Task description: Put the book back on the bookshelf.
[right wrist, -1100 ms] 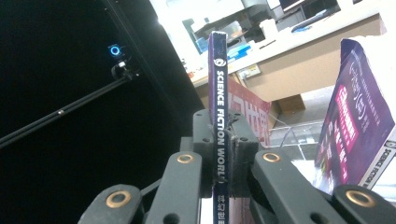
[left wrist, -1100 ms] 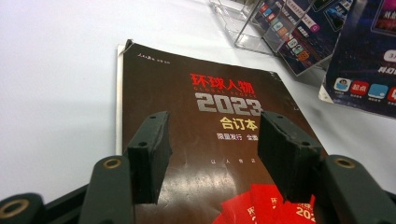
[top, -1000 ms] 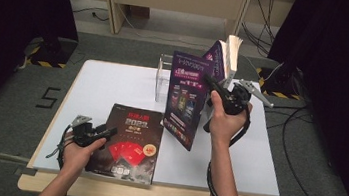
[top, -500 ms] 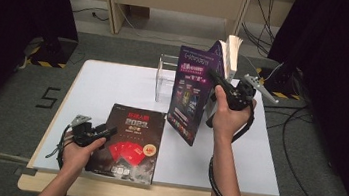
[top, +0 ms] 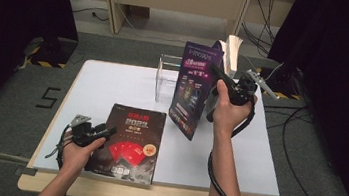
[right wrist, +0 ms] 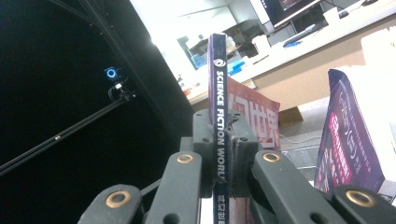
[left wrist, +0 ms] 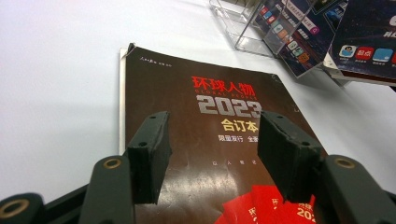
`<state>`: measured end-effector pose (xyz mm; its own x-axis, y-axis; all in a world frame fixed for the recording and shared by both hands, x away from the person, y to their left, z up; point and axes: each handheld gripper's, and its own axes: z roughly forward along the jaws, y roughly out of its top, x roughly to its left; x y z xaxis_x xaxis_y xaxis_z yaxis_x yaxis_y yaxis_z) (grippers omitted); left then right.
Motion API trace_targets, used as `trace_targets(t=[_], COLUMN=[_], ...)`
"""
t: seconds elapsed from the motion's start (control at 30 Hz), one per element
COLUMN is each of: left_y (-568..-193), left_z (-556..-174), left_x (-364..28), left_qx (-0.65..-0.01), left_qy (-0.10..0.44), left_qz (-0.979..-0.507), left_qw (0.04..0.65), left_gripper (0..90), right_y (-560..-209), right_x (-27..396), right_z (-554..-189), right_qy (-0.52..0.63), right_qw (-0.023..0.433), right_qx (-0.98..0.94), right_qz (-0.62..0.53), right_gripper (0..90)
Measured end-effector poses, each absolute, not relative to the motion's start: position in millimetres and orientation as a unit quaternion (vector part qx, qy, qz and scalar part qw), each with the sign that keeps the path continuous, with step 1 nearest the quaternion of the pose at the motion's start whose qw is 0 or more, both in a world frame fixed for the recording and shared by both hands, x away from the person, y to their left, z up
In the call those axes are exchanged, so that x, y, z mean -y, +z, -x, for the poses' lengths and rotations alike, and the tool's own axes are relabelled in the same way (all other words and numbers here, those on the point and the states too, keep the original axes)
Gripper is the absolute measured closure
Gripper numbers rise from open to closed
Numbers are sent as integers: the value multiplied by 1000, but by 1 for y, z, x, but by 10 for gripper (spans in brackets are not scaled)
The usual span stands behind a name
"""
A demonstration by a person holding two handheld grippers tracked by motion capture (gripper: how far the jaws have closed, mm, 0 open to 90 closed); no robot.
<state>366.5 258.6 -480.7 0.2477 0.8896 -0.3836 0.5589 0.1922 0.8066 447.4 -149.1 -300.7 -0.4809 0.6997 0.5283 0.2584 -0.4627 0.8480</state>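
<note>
right gripper view: right gripper (right wrist: 219,154) pinches purple magazine (right wrist: 218,116) spine; left gripper (left wrist: 212,149) spread over dark book (left wrist: 210,140).

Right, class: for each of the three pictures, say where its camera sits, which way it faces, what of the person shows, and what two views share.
High view: above the person's side, facing forward and down on the white table; both forearms, left gripper, right gripper.
Left gripper view: rides the left gripper, facing the flat dark-covered 2023 magazine; open fingers.
Right gripper view: rides the right gripper, tilted upward; fingers shut on the purple magazine.
Shared: the dark magazine, high and left.
</note>
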Motion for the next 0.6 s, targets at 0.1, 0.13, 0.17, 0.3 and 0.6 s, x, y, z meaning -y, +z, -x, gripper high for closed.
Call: trace_targets(t=[0.1,0.13,0.17,0.3,0.6], left_y=[-481,-481,-481,-481,-480], left_z=[-367,-367,-367,-367,-366], left_x=[-259,-259,-259,-259,-259], left_qx=[-591,-591,-591,-590,-589], left_qy=[166,166,167,168,169], left_qz=[-614,-615,-615,-614,-615], left_qw=[496,496,496,496,497], left_gripper=[433,433,433,429,429], right_y=[-300,-299,-299,-296,-289], right_x=[149,150,150,150,153], right_z=[-448,-449,-449,-450,-456], right_qy=[704,704,705,706,709], right_qw=[160,160,161,164,174], right_qx=[-494,-494,-493,-491,-480], right_qz=[-485,-484,-484,-484,-487], right_gripper=[844,844,844,844,844])
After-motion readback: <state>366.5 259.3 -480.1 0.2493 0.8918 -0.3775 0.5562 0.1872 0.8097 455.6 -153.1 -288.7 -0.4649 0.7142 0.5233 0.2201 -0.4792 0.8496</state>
